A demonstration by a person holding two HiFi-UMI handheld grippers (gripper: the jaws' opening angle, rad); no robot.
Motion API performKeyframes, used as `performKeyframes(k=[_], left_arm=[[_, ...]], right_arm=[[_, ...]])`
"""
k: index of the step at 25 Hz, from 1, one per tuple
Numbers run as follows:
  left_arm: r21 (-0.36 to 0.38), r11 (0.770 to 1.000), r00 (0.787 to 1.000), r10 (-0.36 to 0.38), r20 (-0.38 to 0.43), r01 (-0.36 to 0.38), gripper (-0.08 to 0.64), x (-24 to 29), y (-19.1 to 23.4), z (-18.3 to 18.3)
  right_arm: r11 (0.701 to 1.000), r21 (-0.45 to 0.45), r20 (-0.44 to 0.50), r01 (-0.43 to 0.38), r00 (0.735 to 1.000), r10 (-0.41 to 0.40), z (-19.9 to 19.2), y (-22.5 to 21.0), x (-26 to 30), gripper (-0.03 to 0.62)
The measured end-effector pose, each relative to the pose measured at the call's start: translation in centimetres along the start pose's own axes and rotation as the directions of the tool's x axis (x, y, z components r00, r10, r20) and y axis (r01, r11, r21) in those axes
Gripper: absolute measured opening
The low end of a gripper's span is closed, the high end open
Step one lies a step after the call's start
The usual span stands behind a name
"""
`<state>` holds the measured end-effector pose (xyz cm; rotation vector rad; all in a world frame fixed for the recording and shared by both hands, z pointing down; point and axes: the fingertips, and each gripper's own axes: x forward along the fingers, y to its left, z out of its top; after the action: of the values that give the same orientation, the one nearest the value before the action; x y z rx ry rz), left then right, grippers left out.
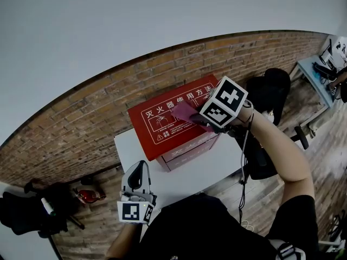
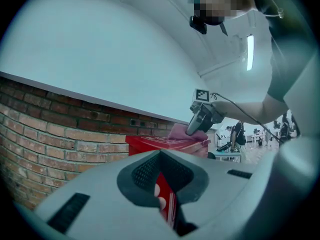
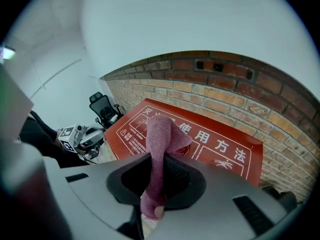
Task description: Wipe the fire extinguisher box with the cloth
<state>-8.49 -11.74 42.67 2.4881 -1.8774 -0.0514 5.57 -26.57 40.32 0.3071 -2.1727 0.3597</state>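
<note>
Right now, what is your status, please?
Right gripper shut on cloth, cloth down on fire extinguisher box lid. Left gripper shut, empty, over table. Nothing blocks the lid.

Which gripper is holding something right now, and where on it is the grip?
Right gripper pinches the pink cloth near one end; the rest sticks out over the red box lid. Left gripper holds nothing.

Red fire extinguisher box (image 1: pixel 162 130), white-printed lid facing up; pink knitted cloth (image 1: pixel 183 111) bunched on the lid.
</note>
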Motion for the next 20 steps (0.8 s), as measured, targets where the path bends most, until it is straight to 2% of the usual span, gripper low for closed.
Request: performKeyframes(k=[9, 20], left_arm=[[0.005, 0.999, 0.999, 0.034, 0.009, -0.034, 0.049, 0.8, -0.3, 0.0], [-0.018, 0.995, 0.993, 0.097, 0.061, -0.096, 0.049, 1.0, 0.1, 0.8]], right_arm=[[1.000, 0.012, 0.007, 0.017, 1.000, -0.017, -1.0, -2.1, -1.1, 0.061], [0.999, 0.033, 0.023, 0.025, 0.999, -0.026, -2.3, -4.3, -2.4, 0.061]])
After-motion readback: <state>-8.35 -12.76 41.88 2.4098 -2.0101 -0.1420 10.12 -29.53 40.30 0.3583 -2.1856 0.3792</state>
